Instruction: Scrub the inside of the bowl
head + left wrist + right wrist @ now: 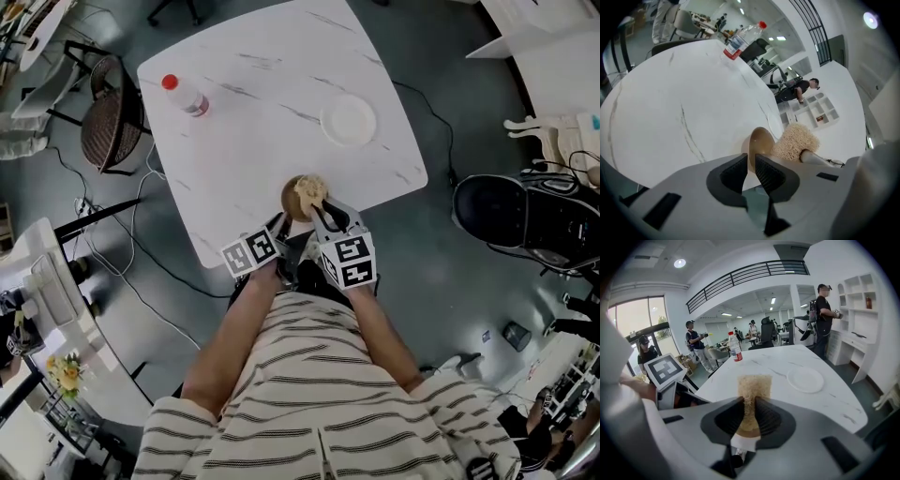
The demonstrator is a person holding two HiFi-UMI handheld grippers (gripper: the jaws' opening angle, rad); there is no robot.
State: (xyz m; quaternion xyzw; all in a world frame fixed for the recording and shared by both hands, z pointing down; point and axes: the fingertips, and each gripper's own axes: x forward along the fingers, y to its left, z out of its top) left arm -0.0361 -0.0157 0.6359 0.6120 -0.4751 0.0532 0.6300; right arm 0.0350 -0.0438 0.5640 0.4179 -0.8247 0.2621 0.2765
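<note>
The small round brown bowl [294, 200] sits at the near edge of the white marble-patterned table [262, 112]. The left gripper [281, 223] is clamped on the bowl's near rim, a thin brown edge pinched between its ribbed pads. The right gripper [328, 217], just right of the bowl, is closed on a scrubbing brush with a tan fibrous head and pale handle [311, 191]. The head lies over the bowl's mouth, though I cannot tell whether it presses the inner wall. From the left gripper view the bowl [761, 143] looks tipped toward the brush [797, 140]. That tilt suits the step, because it opens the inside to the bristles. To scrub well, the left grip should stay firm and low so the bowl cannot spin or skid off the table edge close behind it. The right gripper [749, 411] should push the head down to the bottom, then sweep in circles up the wall, with pressure light enough not to lever the rim out of the jaws. A white round plate [348, 120] and a clear plastic bottle with a red cap [185, 95] stand well beyond the bowl, out of the way.
</note>
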